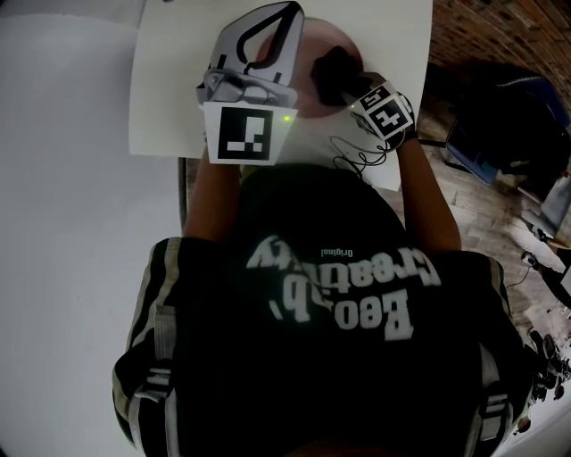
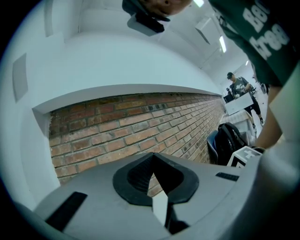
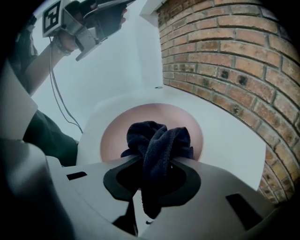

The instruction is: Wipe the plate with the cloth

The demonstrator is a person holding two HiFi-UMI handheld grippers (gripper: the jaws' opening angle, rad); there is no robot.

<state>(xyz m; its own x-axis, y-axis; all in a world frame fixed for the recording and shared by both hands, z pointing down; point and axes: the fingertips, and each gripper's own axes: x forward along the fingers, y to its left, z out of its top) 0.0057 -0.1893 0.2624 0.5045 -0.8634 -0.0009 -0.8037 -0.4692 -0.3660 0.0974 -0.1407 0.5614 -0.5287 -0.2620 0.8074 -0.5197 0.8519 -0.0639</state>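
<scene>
The right claw (image 3: 157, 174) is closed on a dark cloth (image 3: 159, 140). The jaws pinch a fold of it near their tips, one loose tail hangs back between them toward the camera, and the rest bunches up in a thick knot just ahead of the tips. Directly under that knot and reaching forward from the claw lies the pink plate (image 3: 154, 116). The bunched cloth seems to press on the near part of the plate, and bare pink shows past it and to both sides. The plate sits on a white board (image 3: 225, 136), which extends ahead of this claw and to its right, up to a brick wall (image 3: 225, 61) on that side. In the head view the cloth (image 1: 335, 71) covers the right part of the plate (image 1: 326, 36), just ahead of the claw's marker cube (image 1: 385, 112), and a thin black cable (image 1: 357, 156) loops on the board behind that cube. The left claw (image 2: 153, 171) has its jaws brought together with nothing between them. Its tips meet in a point and face a stretch of the brick wall (image 2: 131, 131), with no part of the plate or cloth ahead of it. From the right claw it appears high up to the left, well clear of the board. In the head view the left claw (image 1: 291, 9) hangs over the plate's left side, apart from the cloth.
</scene>
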